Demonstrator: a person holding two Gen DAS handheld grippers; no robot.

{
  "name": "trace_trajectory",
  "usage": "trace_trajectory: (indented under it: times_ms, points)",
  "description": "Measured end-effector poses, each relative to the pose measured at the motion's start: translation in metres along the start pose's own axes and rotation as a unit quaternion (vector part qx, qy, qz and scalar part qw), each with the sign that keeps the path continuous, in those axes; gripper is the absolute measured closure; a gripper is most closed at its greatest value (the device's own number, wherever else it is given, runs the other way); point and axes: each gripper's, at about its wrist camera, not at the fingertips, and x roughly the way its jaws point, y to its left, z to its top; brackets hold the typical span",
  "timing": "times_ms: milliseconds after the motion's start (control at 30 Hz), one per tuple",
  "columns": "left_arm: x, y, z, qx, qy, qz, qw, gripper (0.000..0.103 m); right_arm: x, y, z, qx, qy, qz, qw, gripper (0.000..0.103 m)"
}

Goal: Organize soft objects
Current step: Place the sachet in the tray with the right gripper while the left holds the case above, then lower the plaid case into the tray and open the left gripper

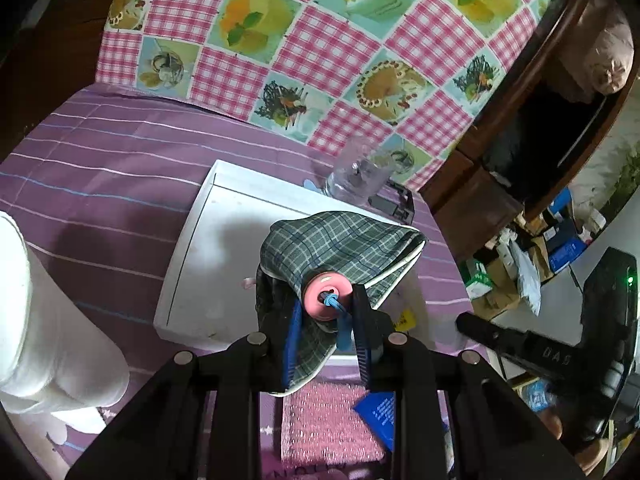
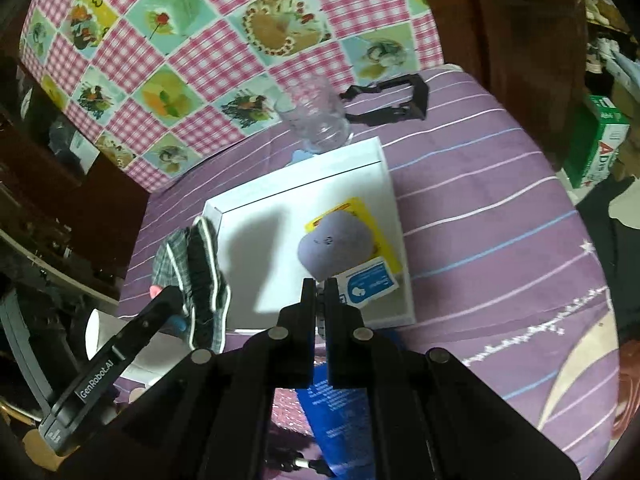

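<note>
A white tray [image 2: 394,216] sits flat on a purple striped bed cover [image 2: 500,216]. Inside the tray there is a soft grey-purple lump [image 2: 334,245]. It lies on top of a yellow card [image 2: 384,240]. A small blue and white packet [image 2: 366,286] lies in the tray too, touching the lump on its near side. The rest of the tray floor is bare and white.

The left gripper [image 1: 320,312] is clamped on a green checked cloth [image 1: 340,246]. The cloth hangs in the air over the near edge of the tray, bunched up and folded. A pink ring [image 1: 327,295] with a blue cord [image 1: 340,320] sits between the fingers, against the cloth.

The right gripper [image 2: 319,300] has its two fingers pressed together with nothing held in them. It hangs over the near end of the tray, close to the packet.

Behind the tray, a clear plastic cup [image 2: 318,120] stands just past the far edge. Nothing can be seen inside it. A black clip thing [image 2: 400,100] lies near the cup. A pink checked cloth with cake pictures [image 1: 320,40] covers the back.
</note>
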Motion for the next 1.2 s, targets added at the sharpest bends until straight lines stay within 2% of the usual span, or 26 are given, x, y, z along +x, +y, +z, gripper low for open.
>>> trace_trajectory:
  times_ms: [133,267,367,567,667,767,867,900,1067,1133,1200]
  points:
    - [0.000,0.008,0.002,-0.015,-0.029,-0.004,0.9995,0.080,0.011,-0.001,-0.002,0.002,0.002,-0.004,1.000,0.098]
    - [-0.001,0.015,0.003,-0.026,-0.059,0.030,0.9975,0.080,0.018,-0.004,-0.001,0.008,0.003,-0.011,1.000,0.098]
    - [0.005,0.020,0.003,-0.032,-0.066,0.054,0.9959,0.080,0.020,-0.006,-0.002,0.010,-0.013,-0.022,1.000,0.098]
    - [0.030,0.032,0.000,-0.039,-0.039,0.041,0.9977,0.080,0.034,-0.007,-0.003,0.013,-0.024,-0.002,1.000,0.098]
    - [0.036,0.028,0.000,-0.026,-0.024,0.052,0.9980,0.080,0.044,-0.003,-0.006,0.002,-0.009,-0.021,1.000,0.098]
    - [0.047,0.026,0.002,-0.015,0.006,0.041,0.9990,0.079,0.054,0.003,-0.010,-0.014,0.010,-0.052,0.998,0.098]
    - [0.058,0.025,0.001,0.001,0.029,0.063,0.9976,0.079,0.060,0.005,-0.013,-0.022,0.020,-0.059,0.998,0.098]
    - [0.061,0.028,0.000,-0.011,0.034,0.069,0.9970,0.079,0.060,0.005,-0.013,-0.021,0.019,-0.061,0.998,0.098]
    - [0.060,0.036,0.002,-0.036,0.028,0.067,0.9967,0.079,0.061,0.004,-0.015,-0.018,0.018,-0.054,0.998,0.098]
    - [0.064,0.036,0.000,-0.033,0.042,0.082,0.9952,0.077,0.063,0.005,-0.015,-0.018,0.021,-0.053,0.998,0.098]
    - [0.065,0.034,-0.001,-0.028,0.049,0.081,0.9951,0.075,0.064,0.007,-0.016,-0.022,0.029,-0.051,0.998,0.098]
